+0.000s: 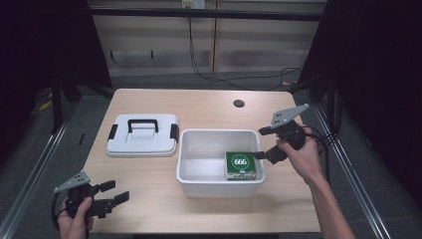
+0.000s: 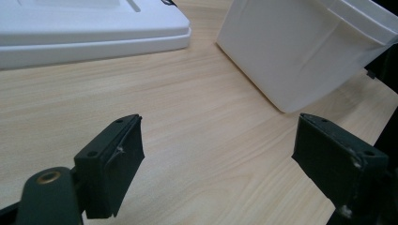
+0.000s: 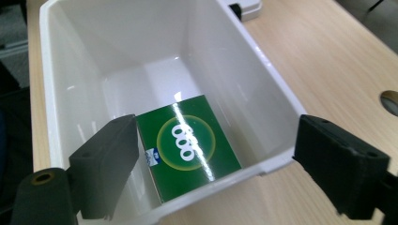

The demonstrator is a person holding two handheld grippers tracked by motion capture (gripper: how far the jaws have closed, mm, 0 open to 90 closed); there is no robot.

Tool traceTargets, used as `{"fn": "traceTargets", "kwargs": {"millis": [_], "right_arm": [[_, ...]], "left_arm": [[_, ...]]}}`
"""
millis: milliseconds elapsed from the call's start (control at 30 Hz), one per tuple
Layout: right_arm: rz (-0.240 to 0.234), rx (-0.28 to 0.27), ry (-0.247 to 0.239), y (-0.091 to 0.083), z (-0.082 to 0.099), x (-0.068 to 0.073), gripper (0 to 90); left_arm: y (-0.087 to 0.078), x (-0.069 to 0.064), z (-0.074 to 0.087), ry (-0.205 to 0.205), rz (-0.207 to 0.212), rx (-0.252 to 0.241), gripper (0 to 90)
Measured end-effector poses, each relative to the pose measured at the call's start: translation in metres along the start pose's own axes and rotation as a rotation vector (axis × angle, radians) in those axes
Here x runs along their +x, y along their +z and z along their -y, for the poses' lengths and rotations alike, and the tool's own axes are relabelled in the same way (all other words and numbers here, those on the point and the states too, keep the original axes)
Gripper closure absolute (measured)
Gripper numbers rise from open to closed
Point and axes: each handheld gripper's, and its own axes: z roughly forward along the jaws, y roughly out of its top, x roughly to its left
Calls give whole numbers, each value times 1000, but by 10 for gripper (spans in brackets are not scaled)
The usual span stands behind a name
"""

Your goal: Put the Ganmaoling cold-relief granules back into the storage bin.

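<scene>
Your left gripper (image 1: 107, 195) rests on the worktop (image 1: 149, 174), jaws wide and empty; the lid (image 1: 143, 134) lies apart from the bin (image 1: 219, 186). Left gripper view: bare wood between the jaws. Right gripper view: your jaws wide over the green box (image 3: 187, 145), already lying in the bin; closing it likely remains.

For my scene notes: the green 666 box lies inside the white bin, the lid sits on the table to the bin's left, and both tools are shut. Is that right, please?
Not quite: neither tool is shut. The left tool and the right tool both stand open, as each gripper view shows. The rest holds: the green 666 box lies inside the white bin, and the lid sits on the table to the bin's left.
</scene>
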Motion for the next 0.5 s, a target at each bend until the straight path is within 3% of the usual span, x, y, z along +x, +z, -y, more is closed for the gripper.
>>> {"fn": "traceTargets", "kwargs": {"millis": [67, 200, 300, 500], "right_arm": [[50, -20, 19, -6, 4, 2, 134], [100, -99, 64, -18, 20, 6, 133], [109, -136, 98, -23, 36, 7, 132], [142, -154, 149, -31, 64, 9, 131]], "left_arm": [[-1, 0, 0, 2, -2, -1, 162], [-1, 0, 0, 0, -6, -2, 162], [-1, 0, 1, -5, -9, -4, 162], [-1, 1, 1, -4, -17, -2, 162]]}}
